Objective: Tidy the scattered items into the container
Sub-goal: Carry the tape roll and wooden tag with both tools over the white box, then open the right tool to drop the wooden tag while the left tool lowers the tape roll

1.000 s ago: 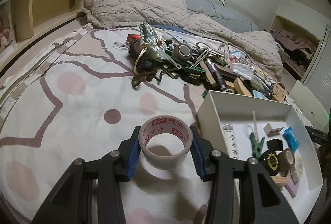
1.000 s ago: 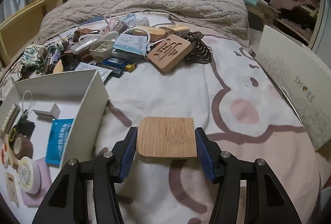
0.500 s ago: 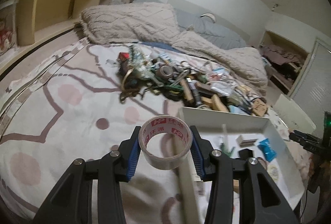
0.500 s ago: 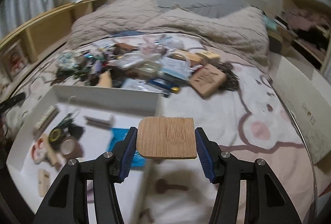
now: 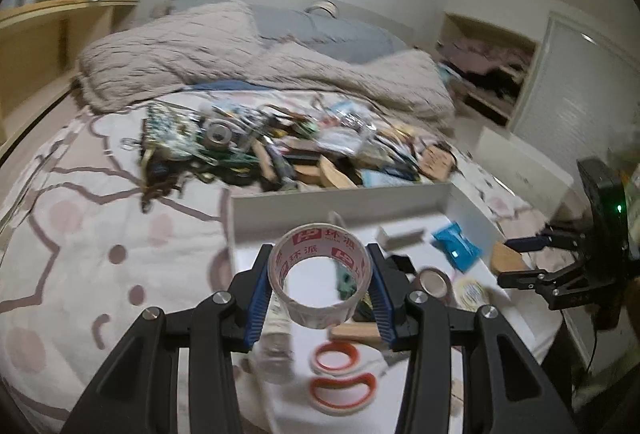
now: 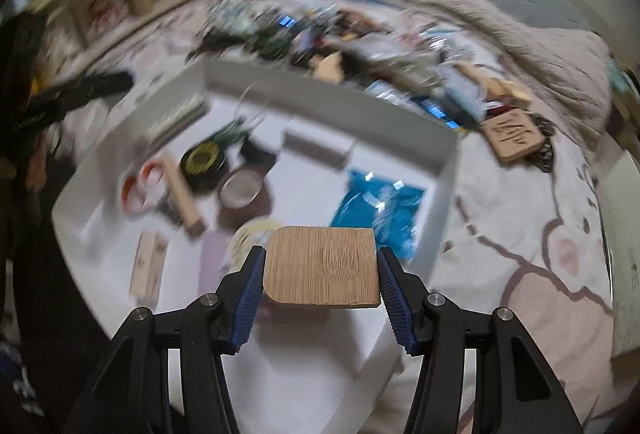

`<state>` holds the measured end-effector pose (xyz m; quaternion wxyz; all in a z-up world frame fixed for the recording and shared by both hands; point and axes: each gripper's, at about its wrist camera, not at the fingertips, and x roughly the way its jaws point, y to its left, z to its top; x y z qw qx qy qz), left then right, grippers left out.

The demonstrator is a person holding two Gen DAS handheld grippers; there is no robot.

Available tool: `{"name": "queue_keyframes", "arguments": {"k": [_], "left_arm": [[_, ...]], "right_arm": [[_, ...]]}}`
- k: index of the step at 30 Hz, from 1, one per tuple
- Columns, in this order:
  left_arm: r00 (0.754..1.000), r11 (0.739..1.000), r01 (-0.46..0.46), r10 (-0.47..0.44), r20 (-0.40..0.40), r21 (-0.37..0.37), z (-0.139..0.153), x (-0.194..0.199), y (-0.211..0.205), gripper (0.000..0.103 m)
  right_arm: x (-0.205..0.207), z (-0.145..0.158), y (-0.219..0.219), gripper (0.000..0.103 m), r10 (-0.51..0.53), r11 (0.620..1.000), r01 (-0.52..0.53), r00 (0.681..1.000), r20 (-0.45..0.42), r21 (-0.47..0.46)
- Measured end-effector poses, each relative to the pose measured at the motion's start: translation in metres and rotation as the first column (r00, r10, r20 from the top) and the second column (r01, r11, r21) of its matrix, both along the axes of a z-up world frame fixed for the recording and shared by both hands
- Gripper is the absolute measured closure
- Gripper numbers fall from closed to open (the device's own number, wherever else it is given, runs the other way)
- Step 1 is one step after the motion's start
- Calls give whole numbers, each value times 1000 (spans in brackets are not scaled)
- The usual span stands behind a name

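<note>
My left gripper is shut on a roll of clear tape with red labels and holds it above the white box. My right gripper is shut on a square bamboo coaster above the same box, near its right wall. The right gripper with the coaster also shows in the left wrist view. The box holds a blue packet, a brown tape roll, orange-handled scissors and other small items. A pile of scattered items lies on the bed behind the box.
A beige blanket lies bunched at the head of the bed. Wooden shelves stand on the left. A carved wooden plaque lies right of the box. A white shoebox lid leans at the right bed edge.
Both grippers have lifted off the bedsheet and moved over the white box, each still holding its item. The right wrist view is now blurred by motion.
</note>
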<state>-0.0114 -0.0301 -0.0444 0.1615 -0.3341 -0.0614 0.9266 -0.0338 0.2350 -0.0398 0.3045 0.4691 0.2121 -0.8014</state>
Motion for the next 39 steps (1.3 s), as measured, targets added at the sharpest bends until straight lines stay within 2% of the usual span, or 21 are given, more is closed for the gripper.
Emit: {"name": "queue_keyframes", "arguments": {"k": [8, 12, 19, 28, 36, 39], "left_arm": [[998, 999, 50, -50, 35, 1, -9, 3, 18, 59], [997, 998, 66, -65, 52, -9, -12, 5, 22, 59], [994, 997, 81, -80, 68, -5, -15, 8, 23, 59], [987, 990, 131, -126, 96, -51, -16, 14, 29, 59], [962, 970, 233, -221, 161, -62, -11, 21, 35, 59], [948, 957, 277, -257, 190, -87, -10, 24, 40, 59]], "right_arm": [[12, -18, -16, 47, 85, 987, -103, 985, 148, 121], [19, -24, -22, 47, 114, 971, -150, 974, 195, 184], [21, -38, -23, 47, 84, 958, -162, 947, 311, 235], [18, -43, -26, 47, 97, 962, -157, 961, 257, 223], [12, -41, -24, 47, 102, 972, -146, 968, 228, 186], [14, -41, -23, 47, 112, 972, -153, 969, 219, 177]]}}
